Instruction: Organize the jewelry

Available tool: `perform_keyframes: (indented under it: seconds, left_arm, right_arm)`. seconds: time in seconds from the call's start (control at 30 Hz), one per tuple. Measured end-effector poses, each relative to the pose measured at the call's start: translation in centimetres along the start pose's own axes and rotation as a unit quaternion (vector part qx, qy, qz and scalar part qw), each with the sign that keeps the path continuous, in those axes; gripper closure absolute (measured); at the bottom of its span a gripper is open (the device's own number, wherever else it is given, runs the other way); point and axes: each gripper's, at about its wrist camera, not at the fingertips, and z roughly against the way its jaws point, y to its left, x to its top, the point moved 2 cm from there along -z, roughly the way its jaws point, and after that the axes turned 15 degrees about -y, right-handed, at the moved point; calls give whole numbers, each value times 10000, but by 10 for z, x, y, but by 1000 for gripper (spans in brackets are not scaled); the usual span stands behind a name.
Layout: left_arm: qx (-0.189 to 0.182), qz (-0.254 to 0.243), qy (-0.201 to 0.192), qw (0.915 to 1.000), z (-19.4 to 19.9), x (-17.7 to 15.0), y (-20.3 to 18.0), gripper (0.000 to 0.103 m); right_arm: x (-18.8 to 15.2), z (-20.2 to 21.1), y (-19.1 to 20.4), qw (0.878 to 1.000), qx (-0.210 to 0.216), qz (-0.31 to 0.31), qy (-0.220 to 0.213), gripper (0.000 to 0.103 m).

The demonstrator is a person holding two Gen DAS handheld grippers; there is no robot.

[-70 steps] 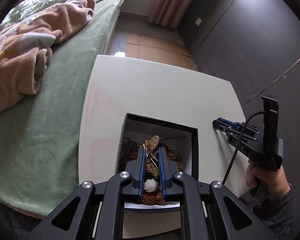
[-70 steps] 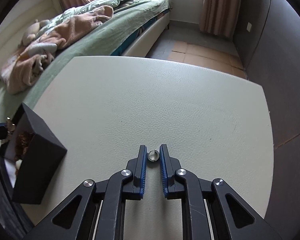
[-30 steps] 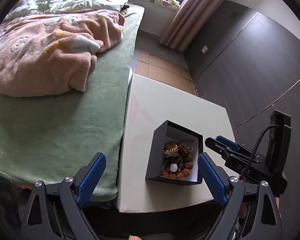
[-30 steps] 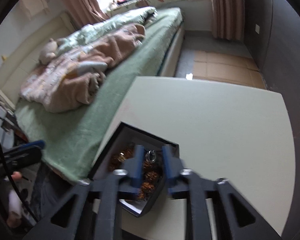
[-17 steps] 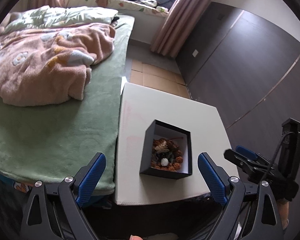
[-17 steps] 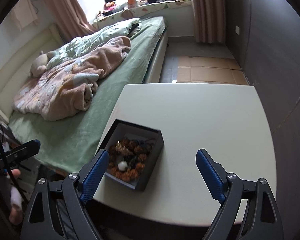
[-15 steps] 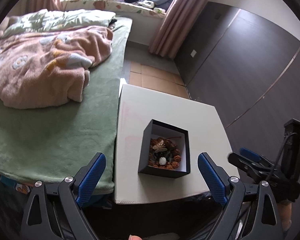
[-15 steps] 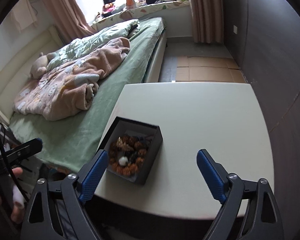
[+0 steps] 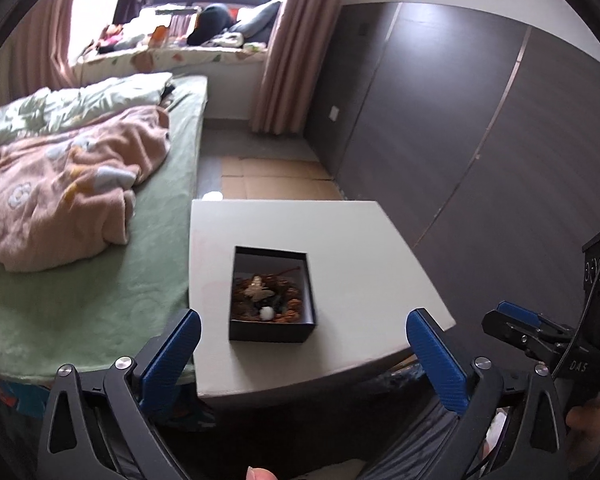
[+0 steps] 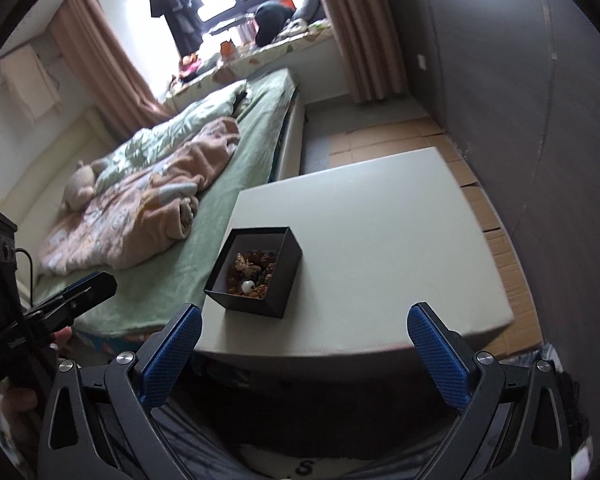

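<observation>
two grippers hang back from the table's near edge, and nothing is held in either. going left to right: a green bed (image 9: 80, 280) with a rumpled pink blanket (image 9: 60, 184) lies along the left, then the pale table (image 9: 360, 248), then a dark wall (image 9: 480, 140). the left gripper (image 9: 300, 356) has its blue pads spread wide and bare; the right gripper (image 10: 304, 350) is splayed just as wide, also carrying nothing. the black box (image 9: 271, 330) sits on the table's left part near the front edge, lidless, and inside it lies the jewelry (image 9: 266, 294): a gold butterfly piece, brownish beads and a white pearl-like bead, heaped together. the rest of the tabletop looks bare, so the sorting seems about finished. these pieces are probably light, small and easy to snag or bend, so any pick would best pinch a bead or a rigid edge gently; the box is likely stiff card, best taken by one wall.
</observation>
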Motion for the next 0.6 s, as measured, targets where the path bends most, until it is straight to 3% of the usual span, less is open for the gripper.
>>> perform_keyframes:
  seconds: [0.23, 0.6]
  left_arm:
    - [-44, -184, -262, 9995, 29, 3, -16, 0]
    - [-111, -407, -246, 9988, 47, 5, -24, 0]
  right_arm:
    - [1, 36, -3, 9998, -67, -57, -184, 0]
    - [-6, 54, 9, 9998, 147, -20, -133, 0]
